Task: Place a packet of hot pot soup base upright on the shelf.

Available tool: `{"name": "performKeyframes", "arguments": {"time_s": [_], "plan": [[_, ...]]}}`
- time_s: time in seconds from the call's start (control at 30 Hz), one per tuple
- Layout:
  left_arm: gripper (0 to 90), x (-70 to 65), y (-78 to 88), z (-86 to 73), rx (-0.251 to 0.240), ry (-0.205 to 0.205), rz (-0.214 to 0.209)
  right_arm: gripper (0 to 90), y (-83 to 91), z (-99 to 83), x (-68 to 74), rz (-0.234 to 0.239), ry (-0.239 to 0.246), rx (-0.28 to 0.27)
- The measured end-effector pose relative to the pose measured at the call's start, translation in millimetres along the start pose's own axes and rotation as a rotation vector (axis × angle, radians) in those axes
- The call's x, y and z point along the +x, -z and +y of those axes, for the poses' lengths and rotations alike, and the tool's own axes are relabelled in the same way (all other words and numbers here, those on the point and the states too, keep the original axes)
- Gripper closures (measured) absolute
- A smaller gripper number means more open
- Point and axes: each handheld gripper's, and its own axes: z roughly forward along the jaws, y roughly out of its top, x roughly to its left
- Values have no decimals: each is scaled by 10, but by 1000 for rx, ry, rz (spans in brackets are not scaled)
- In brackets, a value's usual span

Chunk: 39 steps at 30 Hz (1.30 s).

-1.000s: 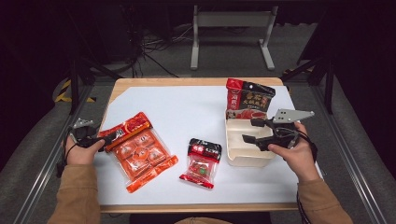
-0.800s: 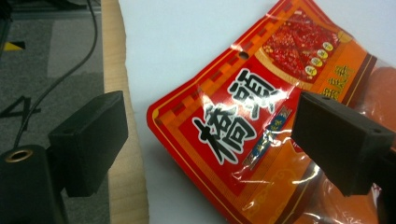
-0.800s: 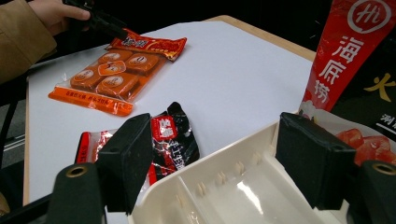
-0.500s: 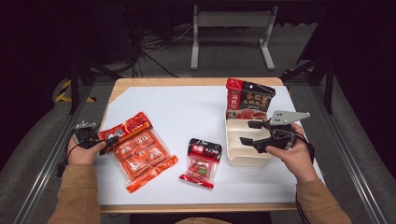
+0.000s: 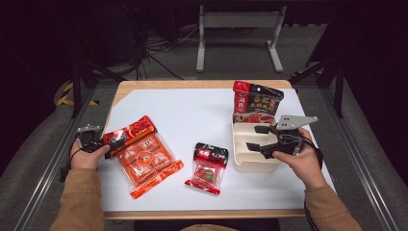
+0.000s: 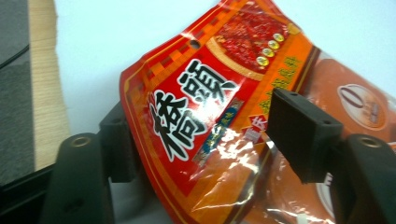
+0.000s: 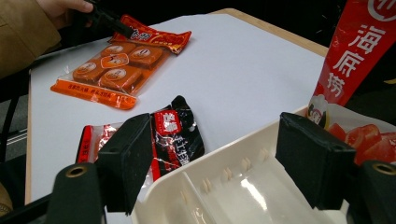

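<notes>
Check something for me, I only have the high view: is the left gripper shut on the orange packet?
Observer: No. In the left gripper view the jaws of the left gripper stand wide apart, with the red header of the orange packet passing between them.
Reviewer: And the right one at the tray?
Observer: The right gripper is open too, one jaw outside the near wall of the white tray, the other over its bare inside.

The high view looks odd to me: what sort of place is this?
Probably a lab or studio set up for recording demonstrations. A white-topped table stands amid dark surroundings with cables on the floor, and a person works food packets with a hand-held gripper in each hand.
</notes>
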Motion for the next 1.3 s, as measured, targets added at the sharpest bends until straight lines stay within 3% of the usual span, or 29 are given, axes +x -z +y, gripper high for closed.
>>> {"name": "performKeyframes", "arguments": {"time_s": [0.1,0.17,0.4,0.47,0.57,0.73,0.93,1.13,1.3], "plan": [[432,-2,26,0,-15,-9,-17,278,-9,10,15,6,8,-2],[519,-10,36,3,-25,-9,-46,278,-22,13,26,11,15,0],[638,-11,30,-6,-21,-19,-54,278,-51,15,40,18,21,6],[698,-8,-10,-22,38,-8,-85,277,-55,17,46,21,22,7],[712,-11,-46,-35,46,-2,-73,278,-61,18,52,22,24,8],[876,2,-20,-32,49,4,-61,278,-60,21,64,24,27,9],[885,4,-5,-14,46,24,-59,285,-43,20,60,21,31,6],[896,-25,84,37,46,26,-76,424,2,28,60,35,42,29],[897,-74,190,94,19,17,-84,453,19,35,61,38,47,35]]}}
